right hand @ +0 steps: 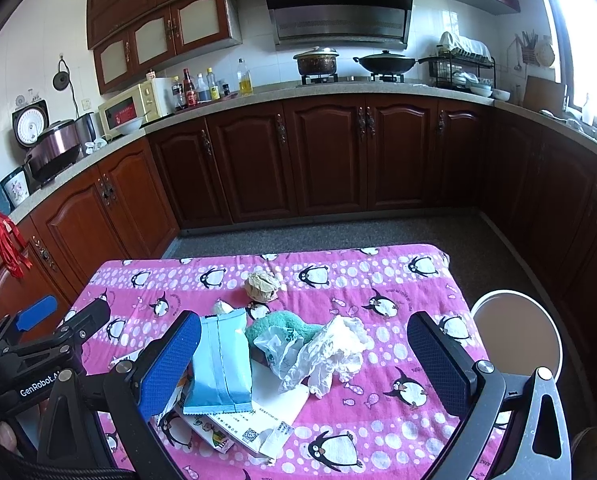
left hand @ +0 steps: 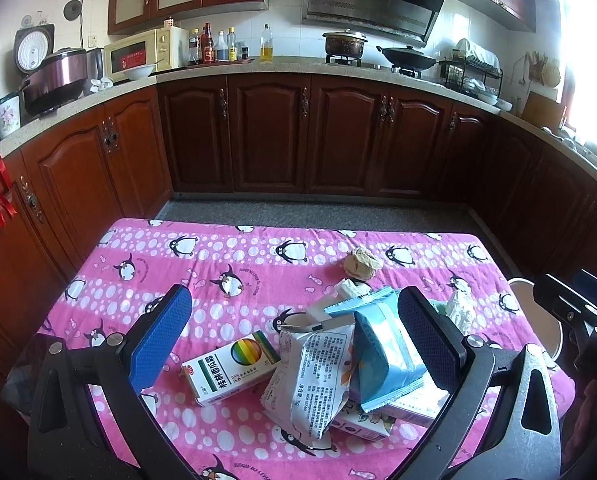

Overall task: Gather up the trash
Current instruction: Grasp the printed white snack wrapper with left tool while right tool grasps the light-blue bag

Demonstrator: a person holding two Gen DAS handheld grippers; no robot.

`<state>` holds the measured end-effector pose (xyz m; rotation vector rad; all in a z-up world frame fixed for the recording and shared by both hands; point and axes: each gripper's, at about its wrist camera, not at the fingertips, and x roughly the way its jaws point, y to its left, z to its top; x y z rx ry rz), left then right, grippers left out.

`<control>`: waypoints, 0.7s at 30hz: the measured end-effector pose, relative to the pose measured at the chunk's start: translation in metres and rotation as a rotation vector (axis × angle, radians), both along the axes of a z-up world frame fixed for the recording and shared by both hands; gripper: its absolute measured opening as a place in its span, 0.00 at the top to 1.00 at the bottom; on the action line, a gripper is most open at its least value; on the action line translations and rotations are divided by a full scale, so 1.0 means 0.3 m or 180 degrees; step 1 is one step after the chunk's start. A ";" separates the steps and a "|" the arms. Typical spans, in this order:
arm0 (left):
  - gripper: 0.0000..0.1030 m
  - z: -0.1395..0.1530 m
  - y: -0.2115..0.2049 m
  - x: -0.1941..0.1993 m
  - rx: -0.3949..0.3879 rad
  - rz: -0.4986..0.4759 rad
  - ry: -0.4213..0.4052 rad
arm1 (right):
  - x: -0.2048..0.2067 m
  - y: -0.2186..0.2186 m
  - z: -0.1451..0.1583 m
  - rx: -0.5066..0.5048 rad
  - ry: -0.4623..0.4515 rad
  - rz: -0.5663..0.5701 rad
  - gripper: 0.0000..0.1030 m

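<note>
Since all the trash sits loose on the table (left hand: 146,248), task looks barely begun. Left claw (left hand: 294,336) wide open, holds nothing, hovers over pill box (left hand: 230,368) and blue packet (left hand: 382,352). Right claw (right hand: 304,356) also wide open, empty, above crumpled plastic (right hand: 330,352). Paper ball (right hand: 262,286) farther back. Round bin (right hand: 518,332) just beside table edge; contents can't tell.

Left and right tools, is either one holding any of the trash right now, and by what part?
Nothing is held. The left tool and right tool are both open above the trash pile on the table, pads touching no wrapper.
</note>
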<state>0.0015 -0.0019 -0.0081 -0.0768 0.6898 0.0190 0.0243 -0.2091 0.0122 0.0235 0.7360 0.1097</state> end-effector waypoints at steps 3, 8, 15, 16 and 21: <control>0.00 -0.012 0.012 0.008 -0.0043 0.0022 0.0005 | 0.001 0.005 -0.010 -0.0014 0.0042 0.0017 0.01; 0.00 -0.020 0.025 0.015 -0.0117 0.0052 0.0072 | 0.004 0.007 -0.023 -0.0028 0.0080 0.0010 0.01; 0.00 -0.041 0.047 0.022 -0.0042 0.0078 0.0179 | 0.021 0.027 -0.054 -0.0025 0.0222 0.0093 0.01; 0.00 -0.046 0.058 0.025 -0.0076 0.0065 0.0194 | 0.026 0.033 -0.062 -0.0030 0.0271 0.0133 0.01; 0.00 -0.095 0.143 0.033 -0.0106 0.0013 0.0362 | 0.051 0.072 -0.115 0.0193 0.0537 0.0447 0.01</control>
